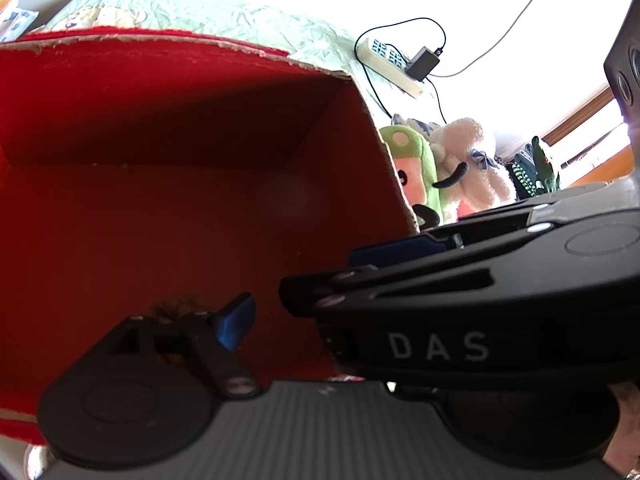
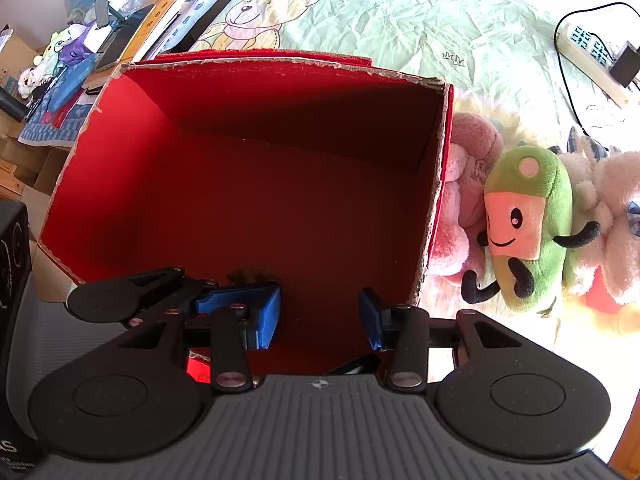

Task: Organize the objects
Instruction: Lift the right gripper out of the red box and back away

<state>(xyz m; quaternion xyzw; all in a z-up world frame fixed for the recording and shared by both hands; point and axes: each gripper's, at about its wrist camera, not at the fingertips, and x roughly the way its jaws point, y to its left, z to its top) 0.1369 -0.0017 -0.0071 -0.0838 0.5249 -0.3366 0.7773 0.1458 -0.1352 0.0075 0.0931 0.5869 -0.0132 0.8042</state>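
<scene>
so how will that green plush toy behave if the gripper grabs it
The green plush toy looks soft and fuzzy, so it would probably squash and feel light. Its thin black limbs likely flop. It lies among other plush toys, so a push may nudge them.

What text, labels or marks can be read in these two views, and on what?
"DAS": white letters on the black gripper body crossing the left wrist view.
"S": cut-off letter on the black unit at the right view's left edge; smaller print beneath is blurred.
Orange book lettering: too small.
Crown mark on bedsheet: no letters.
</scene>
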